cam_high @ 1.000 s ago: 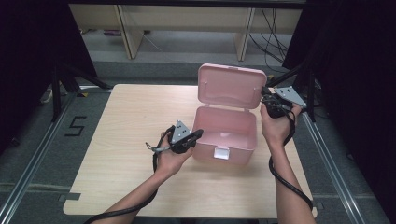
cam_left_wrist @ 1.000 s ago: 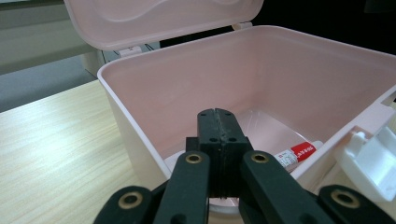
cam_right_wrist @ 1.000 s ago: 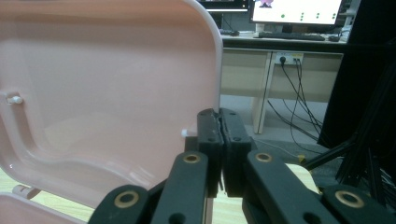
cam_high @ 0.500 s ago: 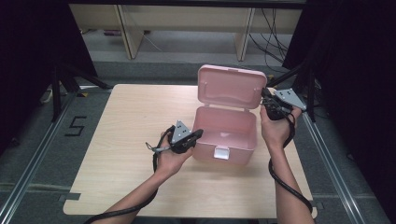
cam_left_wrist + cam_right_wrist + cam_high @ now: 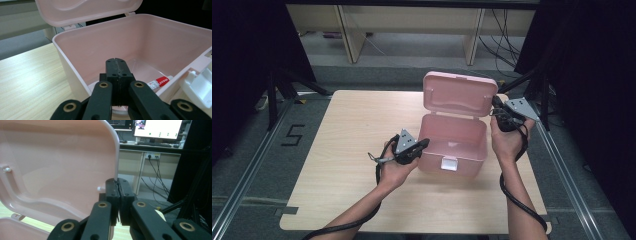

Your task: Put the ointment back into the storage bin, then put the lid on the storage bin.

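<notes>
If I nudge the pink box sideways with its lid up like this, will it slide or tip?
The pink box looks like thin plastic and holds little beyond a small tube, so it is probably light and would slide easily on the smooth wooden table. The upright lid puts weight high at the back, so a push up there might rock it backward.

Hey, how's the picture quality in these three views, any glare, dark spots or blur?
High view: evenly lit table, surroundings fall into near black. Left gripper view: pink box sharp, soft glare on its floor. Right gripper view: bright monitor washed out, the lid close and slightly soft.
</notes>
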